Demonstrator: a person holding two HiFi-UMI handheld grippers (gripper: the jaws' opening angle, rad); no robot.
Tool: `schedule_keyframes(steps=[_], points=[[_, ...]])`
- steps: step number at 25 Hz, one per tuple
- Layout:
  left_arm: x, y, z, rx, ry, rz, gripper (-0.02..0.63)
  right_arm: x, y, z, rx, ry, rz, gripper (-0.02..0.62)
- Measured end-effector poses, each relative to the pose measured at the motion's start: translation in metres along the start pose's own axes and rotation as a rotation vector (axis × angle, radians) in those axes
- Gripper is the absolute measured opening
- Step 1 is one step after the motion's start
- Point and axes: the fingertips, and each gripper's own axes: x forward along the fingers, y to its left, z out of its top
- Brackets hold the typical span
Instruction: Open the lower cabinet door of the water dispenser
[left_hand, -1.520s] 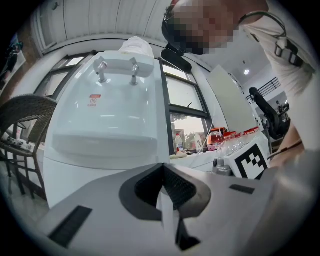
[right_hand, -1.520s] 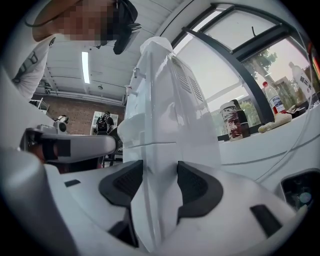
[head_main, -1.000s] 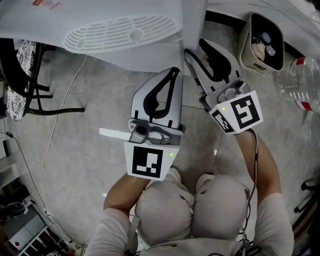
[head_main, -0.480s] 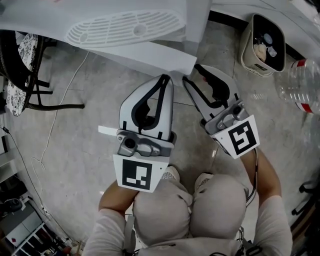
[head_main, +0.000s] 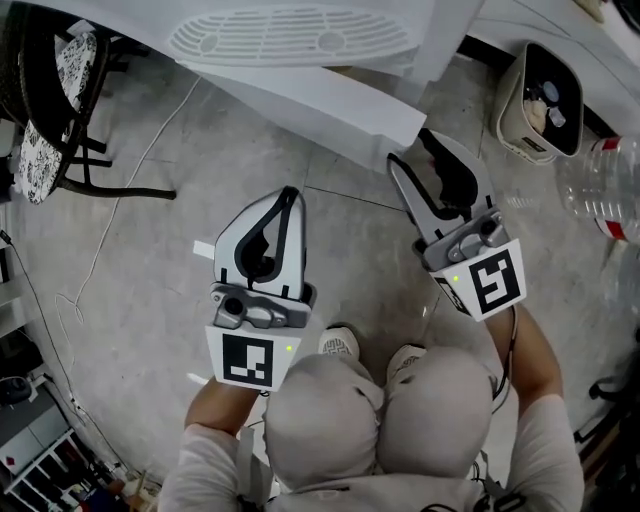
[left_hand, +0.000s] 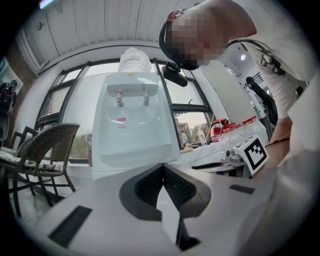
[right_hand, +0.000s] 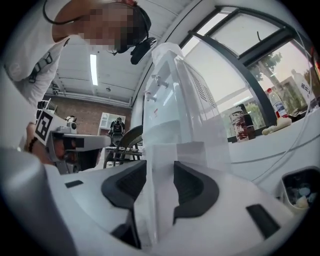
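Observation:
The white water dispenser (head_main: 290, 40) stands at the top of the head view, with its lower cabinet door (head_main: 330, 105) swung out over the floor. My right gripper (head_main: 422, 158) sits at the door's free corner. In the right gripper view the door's edge (right_hand: 160, 200) fills the gap between the dark pads (right_hand: 192, 187), and the jaws are easing open against it. My left gripper (head_main: 288, 195) hangs over bare floor, left of the door and apart from it. Its jaws are shut with nothing in them, the tips meeting (left_hand: 163, 166) below the dispenser (left_hand: 132, 125).
A black-framed chair (head_main: 50, 110) stands at the far left, with a thin cable (head_main: 110, 240) trailing over the grey floor. A beige waste bin (head_main: 540, 90) and a clear plastic bottle (head_main: 600, 180) are at the right. The person's knees (head_main: 380, 420) fill the bottom centre.
My left gripper has drawn back down and to the left, away from the door. The door has swung further out from the dispenser, with my right gripper staying at its edge.

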Motion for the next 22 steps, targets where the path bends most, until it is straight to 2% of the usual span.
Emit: schedule_keyframes(steps=[4,8,14,18,22], points=[[-0.005,-0.006,0.008,0.005,-0.021,-0.015,0.000,-0.007,0.024,0.001,-0.017,-0.001,0.057,0.160],[-0.019,-0.002,0.015,0.017,-0.031,-0.003,0.000,-0.014,0.071,0.002,-0.046,0.014,0.184,0.160],[-0.056,0.030,0.020,0.023,-0.016,0.083,0.000,-0.012,0.143,-0.001,-0.035,0.037,0.392,0.104],[-0.093,0.058,0.020,0.039,0.030,0.179,0.000,0.005,0.197,-0.002,0.010,0.058,0.554,0.101],[-0.127,0.087,0.020,0.055,0.052,0.266,0.000,0.027,0.236,-0.006,0.044,0.060,0.641,0.092]])
